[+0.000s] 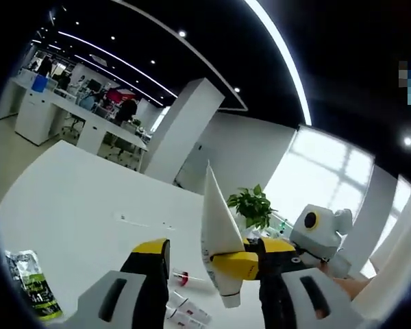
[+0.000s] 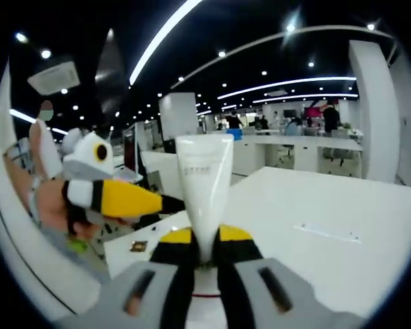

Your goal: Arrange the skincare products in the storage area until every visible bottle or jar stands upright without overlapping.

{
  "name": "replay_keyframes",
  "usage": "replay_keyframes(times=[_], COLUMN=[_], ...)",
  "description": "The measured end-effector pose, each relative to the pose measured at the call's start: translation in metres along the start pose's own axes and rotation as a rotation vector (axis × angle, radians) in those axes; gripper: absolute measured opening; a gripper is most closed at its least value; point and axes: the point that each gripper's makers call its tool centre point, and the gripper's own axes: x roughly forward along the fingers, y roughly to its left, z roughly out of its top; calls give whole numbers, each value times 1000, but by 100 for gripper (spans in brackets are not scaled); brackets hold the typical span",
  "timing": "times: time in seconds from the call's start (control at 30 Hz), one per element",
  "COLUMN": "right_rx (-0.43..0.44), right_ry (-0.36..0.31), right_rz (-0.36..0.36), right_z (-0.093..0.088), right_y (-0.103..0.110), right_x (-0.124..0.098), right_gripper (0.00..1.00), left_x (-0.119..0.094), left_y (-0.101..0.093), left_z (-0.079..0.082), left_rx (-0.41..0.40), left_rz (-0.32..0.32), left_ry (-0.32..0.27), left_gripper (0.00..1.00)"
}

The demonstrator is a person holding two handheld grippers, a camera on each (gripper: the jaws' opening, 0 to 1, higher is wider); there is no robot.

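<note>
Your right gripper has its jaws closed on the lower part of a white tube, cap end down and flat sealed end up. You hold it well above the table, likely so that you can turn it upright before setting it down on its cap.

In the left gripper view the same tube shows edge-on as a tall wedge, with the right gripper pinching it near the cap. Your left gripper has its jaws apart and grips nothing; it looks ready to steady the tube or take it over.

The count: one tube in hand. On the table below, two or three small products lie flat, too small to tell exactly, so those are not yet stood up. One printed sachet lies at the table's near edge. One plant stands at the far side.
</note>
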Motion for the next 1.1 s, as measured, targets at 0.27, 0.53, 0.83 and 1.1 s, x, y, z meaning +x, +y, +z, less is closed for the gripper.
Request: replay_keyframes(times=[0.27, 0.53, 0.83, 1.1], right_rx=[-22, -16, 14, 9], right_ry=[0, 20, 33, 46], right_rz=[2, 15, 31, 35], right_z=[2, -6, -12, -14], right_y=[13, 22, 25, 27], right_x=[-4, -6, -3, -1], right_gripper=[9, 9, 9, 11], left_x=[6, 11, 11, 10], left_y=[-6, -16, -9, -6], left_z=[-4, -13, -22, -23], left_rx=[-18, -23, -1, -40], left_rz=[-27, -67, -33, -20], left_ry=[28, 58, 91, 104], left_gripper=[53, 43, 34, 31])
